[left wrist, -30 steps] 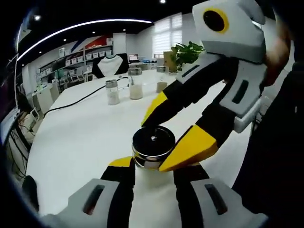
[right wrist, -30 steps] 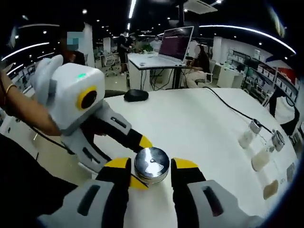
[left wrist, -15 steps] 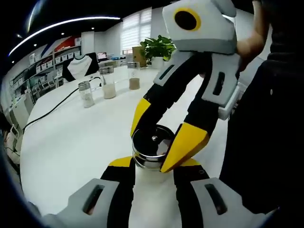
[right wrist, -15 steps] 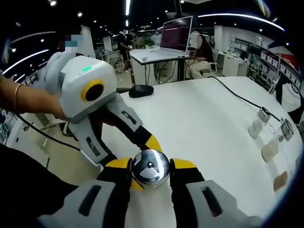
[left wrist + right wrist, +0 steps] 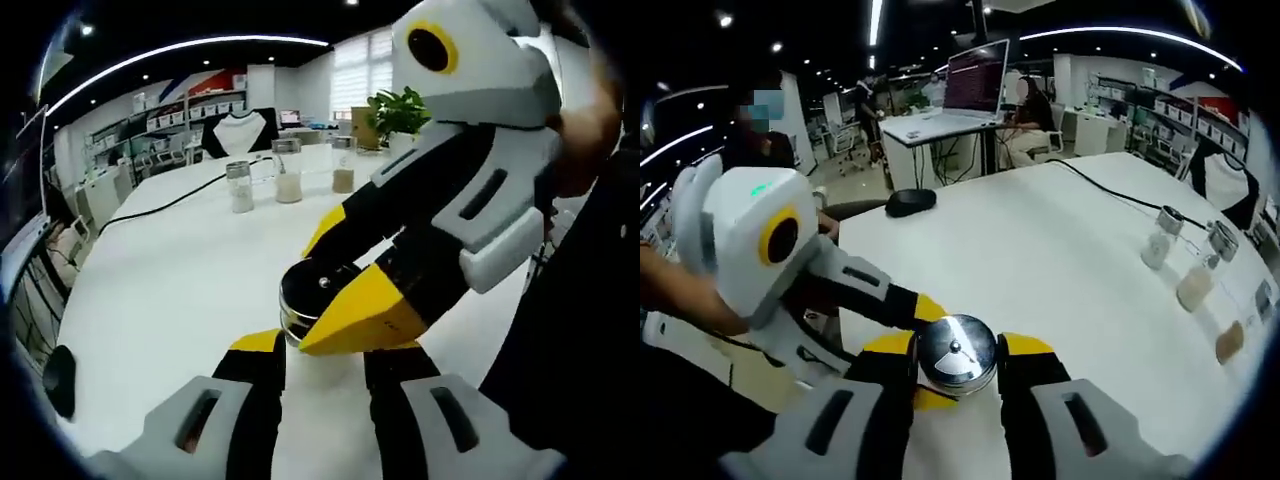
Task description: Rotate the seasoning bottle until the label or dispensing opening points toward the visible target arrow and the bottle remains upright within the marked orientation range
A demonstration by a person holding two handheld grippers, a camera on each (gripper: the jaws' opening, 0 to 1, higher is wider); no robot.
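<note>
Nearest to us, the seasoning bottle (image 5: pixel 957 353) stood upright on the white table (image 5: pixel 1060 260), its shiny metal cap between the yellow-tipped jaws of the right gripper (image 5: pixel 957 352), which pinched it from both sides. In the left gripper view the same bottle (image 5: pixel 308 298) sat just beyond the left gripper (image 5: pixel 322 350), whose jaws reached toward its lower body; we could not tell whether they pressed on it or merely flanked it, since the other gripper's jaws covered much of the cap. We judged the rotation step to be in hand: one tool turning at the cap, the other placed to steady the body. No target arrow or marked range was visible to us, so we could not say how far the turn had gone. The next move, as we read it, called for a slow twist about the bottle's own axis, keeping it vertical. Farther off stood three small jars (image 5: pixel 286 182) with a black cable (image 5: pixel 170 207) beside them; in the right gripper view a dark mouse (image 5: pixel 911 201) lay near the table's far edge, with a laptop (image 5: pixel 976 88) on a desk beyond.
</note>
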